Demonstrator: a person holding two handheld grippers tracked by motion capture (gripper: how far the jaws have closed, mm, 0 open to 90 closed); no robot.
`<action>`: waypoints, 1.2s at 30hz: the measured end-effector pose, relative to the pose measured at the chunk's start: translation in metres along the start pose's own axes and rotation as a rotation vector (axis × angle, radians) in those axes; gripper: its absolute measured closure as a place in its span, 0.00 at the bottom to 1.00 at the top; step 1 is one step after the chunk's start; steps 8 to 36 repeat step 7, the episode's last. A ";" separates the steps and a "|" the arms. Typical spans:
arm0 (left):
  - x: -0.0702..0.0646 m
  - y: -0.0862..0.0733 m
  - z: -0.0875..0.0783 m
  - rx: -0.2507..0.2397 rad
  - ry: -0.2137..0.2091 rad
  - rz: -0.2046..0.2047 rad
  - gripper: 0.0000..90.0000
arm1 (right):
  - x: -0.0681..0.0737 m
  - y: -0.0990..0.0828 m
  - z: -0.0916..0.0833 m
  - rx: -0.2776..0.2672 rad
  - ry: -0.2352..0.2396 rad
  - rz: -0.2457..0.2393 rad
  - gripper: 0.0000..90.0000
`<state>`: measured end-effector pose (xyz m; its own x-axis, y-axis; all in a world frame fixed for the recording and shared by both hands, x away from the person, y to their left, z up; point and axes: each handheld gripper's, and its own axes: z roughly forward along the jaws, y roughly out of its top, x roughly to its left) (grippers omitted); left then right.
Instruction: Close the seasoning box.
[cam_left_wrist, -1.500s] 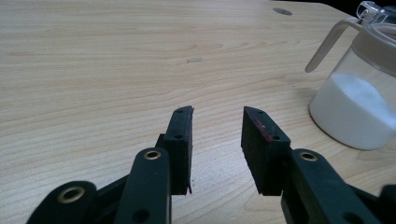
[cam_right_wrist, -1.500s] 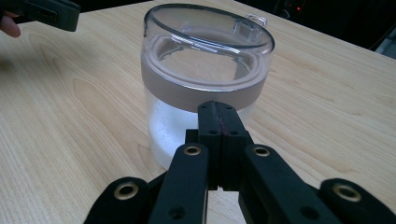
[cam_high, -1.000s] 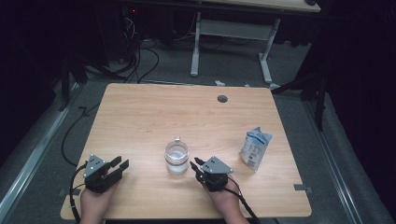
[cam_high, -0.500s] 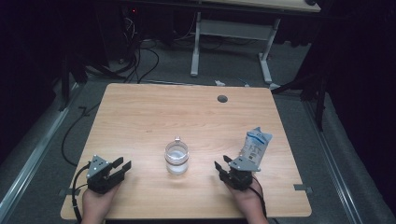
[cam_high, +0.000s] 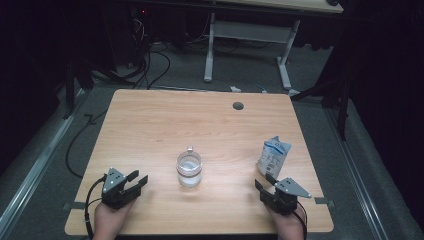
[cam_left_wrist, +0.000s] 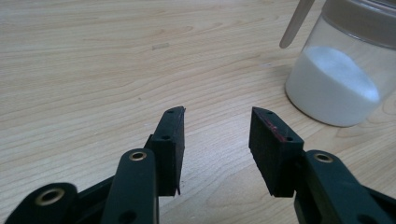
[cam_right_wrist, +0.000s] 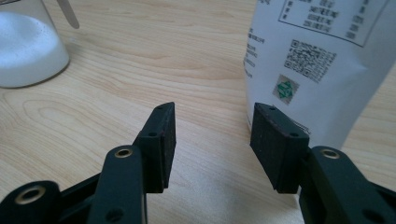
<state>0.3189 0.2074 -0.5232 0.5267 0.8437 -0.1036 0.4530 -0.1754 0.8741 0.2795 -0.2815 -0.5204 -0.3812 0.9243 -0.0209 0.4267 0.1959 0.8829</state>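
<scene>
A glass jar (cam_high: 189, 170) half full of white powder stands at the table's middle front, with a pale handle (cam_left_wrist: 294, 23) sticking out of it. A white pouch (cam_high: 273, 155) with blue print stands upright to its right. My left gripper (cam_high: 139, 177) rests near the front left, pointing toward the jar (cam_left_wrist: 341, 79). It is open, its jaws have just been opening, and only bare wood lies between them (cam_left_wrist: 218, 114). My right gripper (cam_high: 263, 180) sits just in front of the pouch (cam_right_wrist: 322, 60). It is open too, its jaws have just been opening, and nothing is between them (cam_right_wrist: 215, 109).
The wooden table (cam_high: 150, 130) has a round cable hole (cam_high: 238, 105) near its far edge. Beyond it stand a white desk frame (cam_high: 210, 50) and loose cables (cam_high: 150, 65) on the grey floor. Both hands rest close to the table's front edge.
My right gripper has slid to the right, from beside the jar to just in front of the pouch, and its jaws have widened. The left hand has stayed put.
</scene>
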 end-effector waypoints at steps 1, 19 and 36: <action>0.000 0.000 0.000 0.001 0.000 0.004 0.62 | 0.001 0.000 0.000 -0.002 0.000 -0.010 0.56; 0.002 0.001 -0.001 -0.007 -0.004 -0.002 0.62 | 0.002 -0.001 0.001 0.005 -0.008 -0.017 0.56; 0.002 0.001 -0.001 -0.007 -0.004 -0.002 0.62 | 0.002 -0.001 0.001 0.005 -0.008 -0.017 0.56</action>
